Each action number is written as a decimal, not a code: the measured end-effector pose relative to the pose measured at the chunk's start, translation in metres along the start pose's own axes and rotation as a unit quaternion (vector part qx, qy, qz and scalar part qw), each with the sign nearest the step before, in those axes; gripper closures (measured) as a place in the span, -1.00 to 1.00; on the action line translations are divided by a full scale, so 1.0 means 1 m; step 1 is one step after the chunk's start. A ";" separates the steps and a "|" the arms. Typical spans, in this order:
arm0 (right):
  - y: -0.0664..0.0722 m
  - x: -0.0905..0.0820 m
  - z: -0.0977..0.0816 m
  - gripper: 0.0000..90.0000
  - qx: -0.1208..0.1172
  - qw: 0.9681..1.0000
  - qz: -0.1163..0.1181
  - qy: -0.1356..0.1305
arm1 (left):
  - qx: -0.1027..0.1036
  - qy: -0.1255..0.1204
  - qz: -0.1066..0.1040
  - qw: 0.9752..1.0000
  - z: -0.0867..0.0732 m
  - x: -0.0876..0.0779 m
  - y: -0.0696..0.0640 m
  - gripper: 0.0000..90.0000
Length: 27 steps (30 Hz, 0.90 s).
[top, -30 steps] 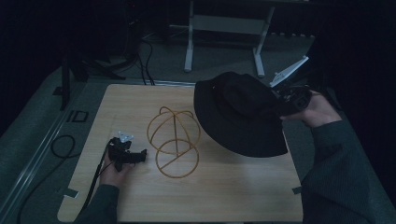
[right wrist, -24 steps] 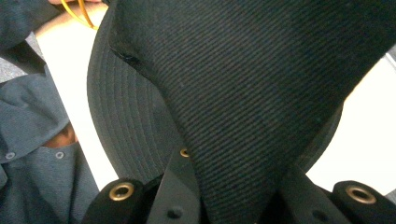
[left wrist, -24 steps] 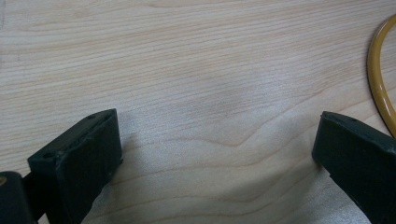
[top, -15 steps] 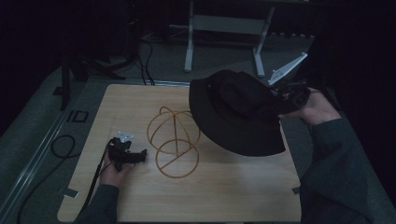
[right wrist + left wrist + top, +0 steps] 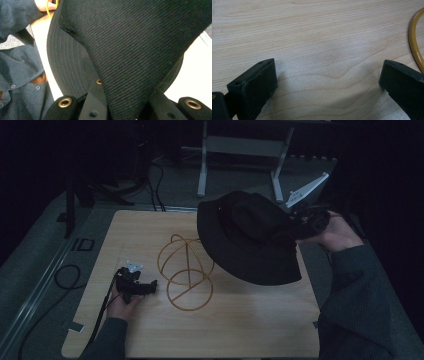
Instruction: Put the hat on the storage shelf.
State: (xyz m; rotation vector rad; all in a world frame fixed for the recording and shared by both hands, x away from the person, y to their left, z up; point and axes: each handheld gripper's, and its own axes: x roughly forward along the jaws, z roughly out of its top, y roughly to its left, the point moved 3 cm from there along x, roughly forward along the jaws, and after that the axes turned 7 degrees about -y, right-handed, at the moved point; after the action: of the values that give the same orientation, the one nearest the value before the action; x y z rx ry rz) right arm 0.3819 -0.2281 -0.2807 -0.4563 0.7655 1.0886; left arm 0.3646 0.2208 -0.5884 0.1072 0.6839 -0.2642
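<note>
My right gripper point(image 5: 299, 220) is clamped on the black bucket hat point(image 5: 248, 236), holding it up off the table point(image 5: 260, 330) at the right side. In the right gripper view the jaws pinch a fold of the hat's crown fabric point(image 5: 140, 50) between them, and the stitched brim point(image 5: 67, 62) curves off to the left with its brass eyelets near the jaw bases. The hat hangs tilted, crown toward the far side, its left edge overlapping the top of the yellow wire hat stand point(image 5: 186, 272) in the high view; can't tell whether fabric touches wire there

The stand sits upright near the middle of the table: round base ring with dome-shaped hoops rising from it

My left gripper point(image 5: 146, 288) rests on the table just left of the stand's base, pointing at it, jaws spread wide with nothing between them. The left gripper view shows bare wood between the two black jaws and an arc of the yellow ring point(image 5: 415, 45) at the right edge, just beside the right jaw, not touching

My blue sleeve point(image 5: 17, 67) shows at the left of the right gripper view
</note>
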 end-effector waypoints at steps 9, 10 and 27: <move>0.003 0.000 0.006 0.92 -0.007 1.000 0.005 -0.005 | 0.000 0.000 0.000 1.000 0.000 0.000 0.000 -0.97; 0.003 0.001 0.007 0.92 -0.009 1.000 0.006 -0.005 | 0.000 0.000 0.000 1.000 0.000 0.000 0.000 -0.97; 0.006 0.003 0.012 0.92 -0.020 1.000 0.017 -0.012 | 0.000 0.000 0.000 1.000 0.000 0.000 0.000 -0.97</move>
State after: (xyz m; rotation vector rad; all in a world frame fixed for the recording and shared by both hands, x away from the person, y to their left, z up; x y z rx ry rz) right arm 0.3808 -0.2155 -0.2745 -0.4642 0.7330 1.1405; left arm 0.3646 0.2208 -0.5884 0.1073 0.6841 -0.2645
